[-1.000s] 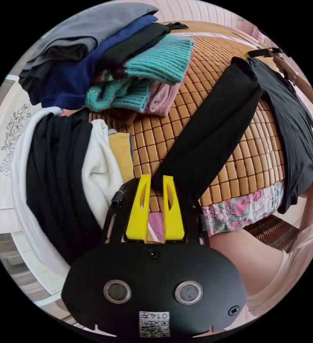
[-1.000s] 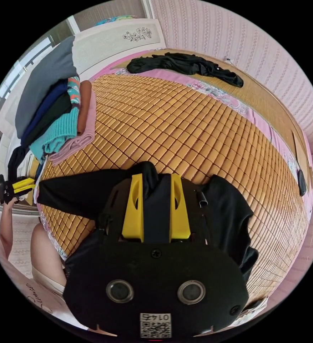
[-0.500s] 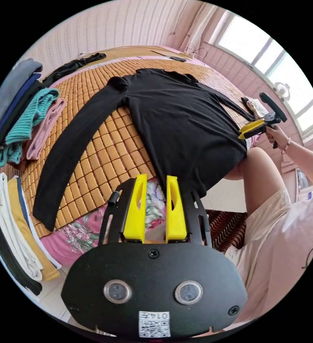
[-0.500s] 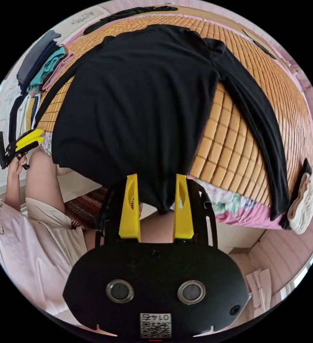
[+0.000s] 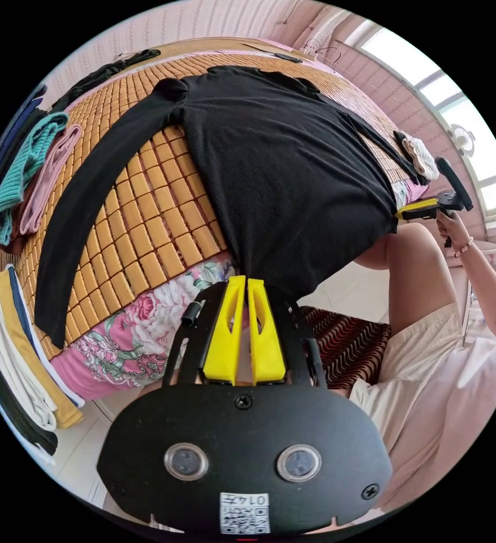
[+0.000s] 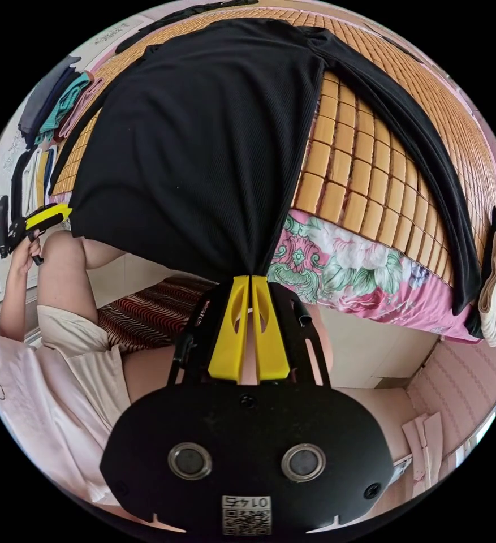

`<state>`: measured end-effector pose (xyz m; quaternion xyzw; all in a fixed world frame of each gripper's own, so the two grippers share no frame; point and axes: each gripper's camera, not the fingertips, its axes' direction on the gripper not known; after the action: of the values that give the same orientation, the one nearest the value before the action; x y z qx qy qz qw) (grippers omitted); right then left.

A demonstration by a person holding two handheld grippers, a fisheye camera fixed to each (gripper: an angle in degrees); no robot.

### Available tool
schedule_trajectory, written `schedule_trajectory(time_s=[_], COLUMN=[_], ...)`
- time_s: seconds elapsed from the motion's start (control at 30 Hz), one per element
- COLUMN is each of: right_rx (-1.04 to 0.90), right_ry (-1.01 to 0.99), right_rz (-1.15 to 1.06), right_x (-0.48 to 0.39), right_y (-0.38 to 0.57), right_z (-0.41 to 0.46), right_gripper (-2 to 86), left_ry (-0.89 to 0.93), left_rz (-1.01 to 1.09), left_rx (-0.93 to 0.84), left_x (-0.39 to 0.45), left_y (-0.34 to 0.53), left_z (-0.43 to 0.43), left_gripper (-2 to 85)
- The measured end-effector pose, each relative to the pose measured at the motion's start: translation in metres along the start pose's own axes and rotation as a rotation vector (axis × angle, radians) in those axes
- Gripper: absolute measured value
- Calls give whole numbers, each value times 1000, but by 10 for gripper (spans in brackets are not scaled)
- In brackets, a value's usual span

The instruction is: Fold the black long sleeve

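shirt: the black long sleeve shirt (image 5: 276, 169) is lying spread flat on a bed, its body facing up and its hem hanging over the near edge of the bed. one sleeve (image 5: 83, 209) is stretching out straight across the mat, away from the body.
left gripper: the left gripper (image 5: 243, 283) is pinching one corner of the shirt's hem, its yellow jaws clenched together on the black fabric. in the right gripper view it (image 6: 47, 216) is showing at the far hem corner, held in a hand (image 6: 26, 251).
right gripper: the right gripper (image 6: 249, 281) is gripping the other hem corner, its jaws closed tight on the cloth, which is gathering into a point between them. in the left gripper view it (image 5: 420, 208) is showing at the far corner of the hem.
bed: a woven bamboo mat (image 5: 146, 226) is covering the bed, with a pink floral sheet (image 6: 361, 277) showing along the edge.
folded clothes: a stack of folded clothes (image 5: 21, 164) in teal, pink and dark blue is sitting on the mat beyond the outstretched sleeve. more folded clothes (image 5: 16, 350) in white, yellow and black are lying nearer the edge.
person: a person in light clothing (image 5: 451, 373) is standing against the bed between the two grippers.
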<state>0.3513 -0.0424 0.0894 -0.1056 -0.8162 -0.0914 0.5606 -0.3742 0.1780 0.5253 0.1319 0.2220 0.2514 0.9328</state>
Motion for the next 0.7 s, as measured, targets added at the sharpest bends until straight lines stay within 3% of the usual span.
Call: schedule_trajectory(time_s=[0.27, 0.43, 0.57, 0.7], right_rx=[31, 142, 451, 712], right_ry=[-100, -92, -148, -51], right_rz=[23, 104, 311, 556], right_x=[9, 26, 78, 124], right_y=[11, 37, 74, 97], right_z=[-49, -99, -151, -182], right_gripper=[14, 79, 94, 93], left_ry=[9, -58, -41, -44], left_rz=[-38, -36, 11, 149], left_rx=[-45, -21, 55, 110], left_x=[-8, -3, 8, 48], left_y=[25, 46, 43, 5], left_z=[66, 63, 48, 51], left_gripper=[6, 56, 58, 55])
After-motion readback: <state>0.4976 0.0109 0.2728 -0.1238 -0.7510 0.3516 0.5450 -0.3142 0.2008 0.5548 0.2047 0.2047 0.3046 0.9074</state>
